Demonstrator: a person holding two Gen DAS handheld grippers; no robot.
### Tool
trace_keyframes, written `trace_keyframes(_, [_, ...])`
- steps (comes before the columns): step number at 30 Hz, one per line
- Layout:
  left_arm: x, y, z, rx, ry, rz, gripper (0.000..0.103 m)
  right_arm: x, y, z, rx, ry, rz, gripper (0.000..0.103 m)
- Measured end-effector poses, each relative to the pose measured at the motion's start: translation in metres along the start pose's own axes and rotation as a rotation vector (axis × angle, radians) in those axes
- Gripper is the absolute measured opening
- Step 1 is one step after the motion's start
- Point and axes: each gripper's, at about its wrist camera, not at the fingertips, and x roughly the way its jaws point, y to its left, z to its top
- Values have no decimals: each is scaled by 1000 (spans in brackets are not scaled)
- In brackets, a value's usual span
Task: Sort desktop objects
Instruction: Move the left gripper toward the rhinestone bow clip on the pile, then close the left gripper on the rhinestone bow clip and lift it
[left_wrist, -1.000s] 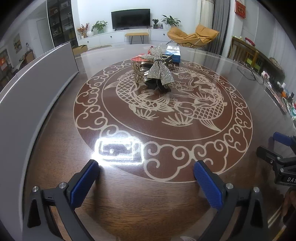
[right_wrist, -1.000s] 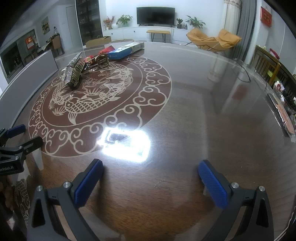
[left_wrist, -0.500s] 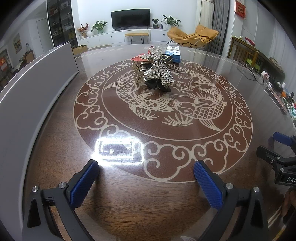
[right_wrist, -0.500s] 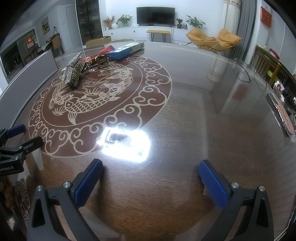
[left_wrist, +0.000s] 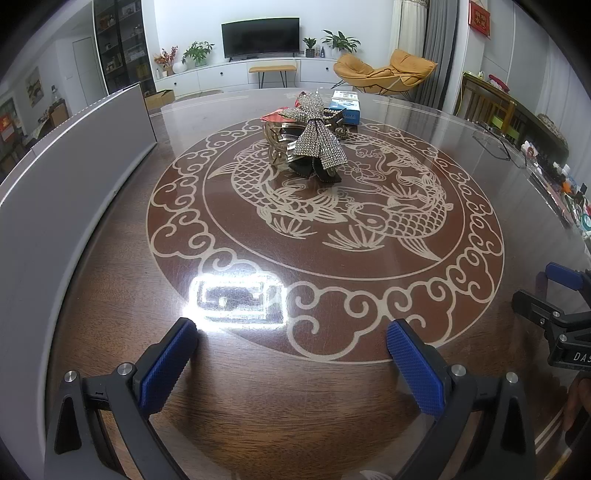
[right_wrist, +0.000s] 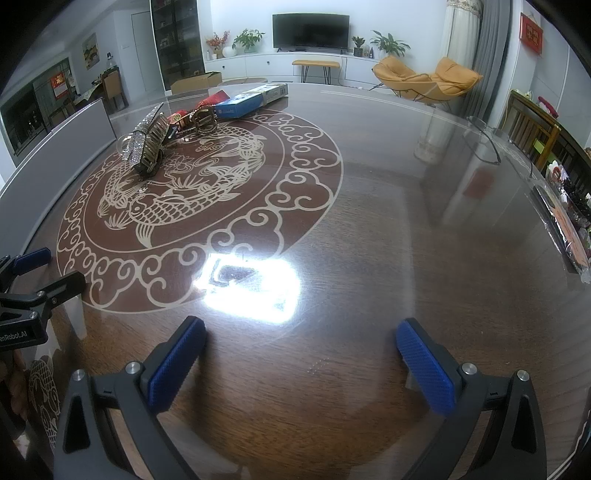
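Both hand-held grippers empty, the pile still far up the surface

We start with the glossy surface, dark wood under glass with a pale fish medallion, where we judge anything flat will slide rather than lift. Well ahead of us sits the pile: the blue box at the back looks light and stiff, best pinched across its narrow sides; the gold basket looks rigid metal, taken by its rim; the rhinestone bow draped over it is likely light, bumpy and easily scuffed, so we would grip its knot; a red item is half hidden. Our left gripper and right gripper both hover near the close edge, jaws spread wide, holding nothing.
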Motion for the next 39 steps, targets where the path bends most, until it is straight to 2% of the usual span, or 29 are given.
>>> trace_keyframes(24, [0, 1, -1, 2, -1, -2, 103, 0, 0, 0, 0, 0, 0, 103])
trace_keyframes(29, [2, 1, 4, 27, 27, -22, 103, -1, -1, 0, 0, 0, 0, 103])
trace_keyframes(34, [4, 3, 36, 22, 0, -46, 103, 0, 0, 0, 1, 0, 0, 103])
trace_keyframes(39, [13, 4, 89, 5, -24, -66, 103, -1, 0, 0, 1, 0, 0, 103])
